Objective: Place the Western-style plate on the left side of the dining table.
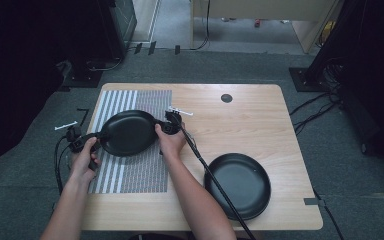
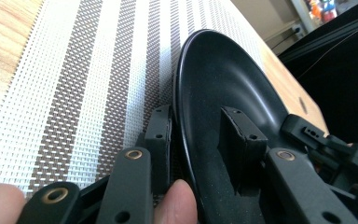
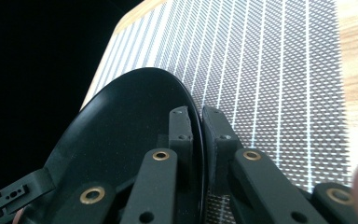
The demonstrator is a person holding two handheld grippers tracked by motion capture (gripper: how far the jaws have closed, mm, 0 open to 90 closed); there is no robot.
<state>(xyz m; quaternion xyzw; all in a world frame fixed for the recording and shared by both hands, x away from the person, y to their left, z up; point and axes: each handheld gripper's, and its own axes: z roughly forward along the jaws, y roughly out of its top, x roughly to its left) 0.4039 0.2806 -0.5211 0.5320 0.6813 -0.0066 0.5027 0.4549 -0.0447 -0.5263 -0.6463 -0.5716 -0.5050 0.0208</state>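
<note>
black plate (image 1: 127,132), frame centre-left, pinched by right tongs (image 3: 200,122); left tongs (image 2: 196,135) spread, so it could tip.

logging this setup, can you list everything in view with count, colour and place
plate: 1, black, between both grippers over the striped mat
second plate: 1, black, on the table's near right part
placemat: 1, grey and white stripes, on the left half of the table
table: 1, light wood, centre of the room
round cap: 1, dark, in the tabletop near the far edge
left gripper: 1, black, jaws astride the plate's left rim with a gap on the inner side
right gripper: 1, black, shut on the plate's right rim
</note>
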